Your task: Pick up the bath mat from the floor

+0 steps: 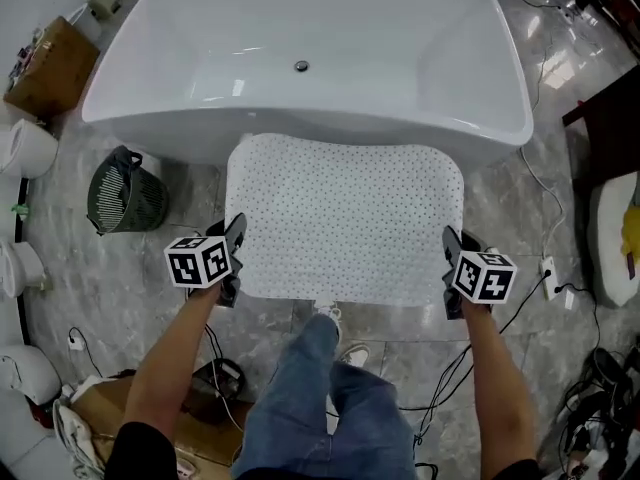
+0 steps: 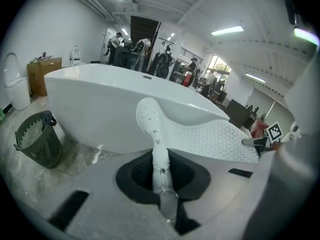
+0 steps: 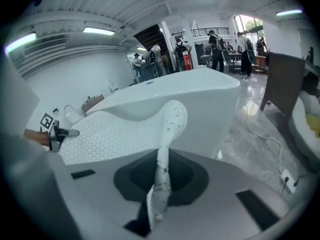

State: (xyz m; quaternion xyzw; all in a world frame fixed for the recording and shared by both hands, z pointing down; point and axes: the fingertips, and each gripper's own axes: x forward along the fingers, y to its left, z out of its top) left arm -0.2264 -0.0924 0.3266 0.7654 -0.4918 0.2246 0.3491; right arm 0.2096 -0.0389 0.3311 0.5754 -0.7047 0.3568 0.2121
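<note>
white bath mat (image 1: 345, 218), thin and bendy, dotted all over with tiny holes, round at the corners. held out wide and nearly flat in front of the bathtub (image 1: 300, 28), near side up off the floor (image 1: 190, 193). far edge right by the tub's wall, hard to tell if touching.

left hand-held gripper (image 1: 236, 236) shut tight on the mat's near left corner. right hand-held gripper (image 1: 450, 248) shut tight on the near right corner. in each gripper view, a pinched strip of mat standing up between the jaws and curling over at the top like a little flap.

big, smooth, shiny white bathtub, long with rounded ends, with a small round metal drain (image 1: 301, 66) in the bottom. grey stone floor, glossy, with cloudy marks.

to the left, a dark plastic basket (image 1: 125, 196) with thin slits, standing on the floor near the tub. farther left, a brown box (image 1: 45, 68). just below the mat, a leg in blue jeans (image 1: 320, 398) and a pale shoe (image 1: 345, 351).
</note>
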